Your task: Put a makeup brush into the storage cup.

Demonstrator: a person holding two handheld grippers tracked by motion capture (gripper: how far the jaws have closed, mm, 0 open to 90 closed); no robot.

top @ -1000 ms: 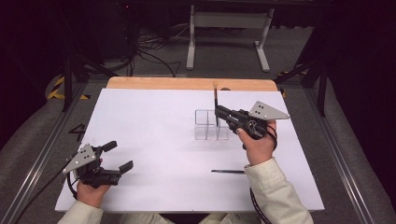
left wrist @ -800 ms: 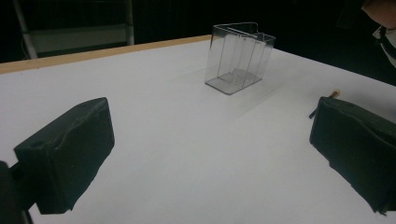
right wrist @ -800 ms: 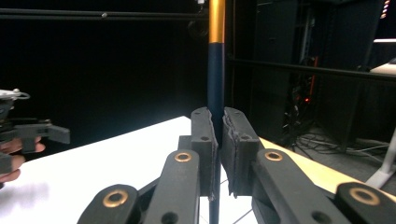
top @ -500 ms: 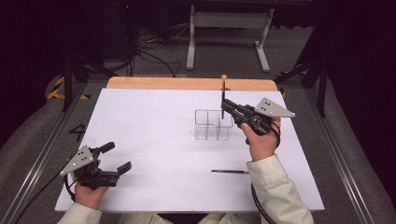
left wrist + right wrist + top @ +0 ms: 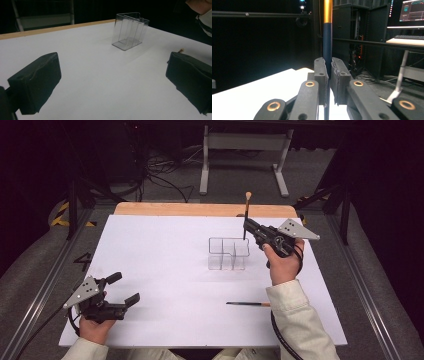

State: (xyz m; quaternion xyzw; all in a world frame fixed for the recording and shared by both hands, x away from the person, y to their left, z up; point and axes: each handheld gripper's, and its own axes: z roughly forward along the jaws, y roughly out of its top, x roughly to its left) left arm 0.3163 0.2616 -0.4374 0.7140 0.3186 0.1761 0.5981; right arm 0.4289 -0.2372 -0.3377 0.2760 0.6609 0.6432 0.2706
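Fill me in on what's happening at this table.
A person's right gripper is clamped on a dark-handled paintbrush, held upright beside the clear plastic compartment box on the white table. The left gripper rests open at the near left corner. A second thin brush lies flat nearer the person.

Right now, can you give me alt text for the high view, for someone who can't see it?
The right gripper, jaws shut on an upright paintbrush, hovers just right of a clear divided holder on a white table. A second brush lies flat nearer the person, and the left gripper rests open at the near left.
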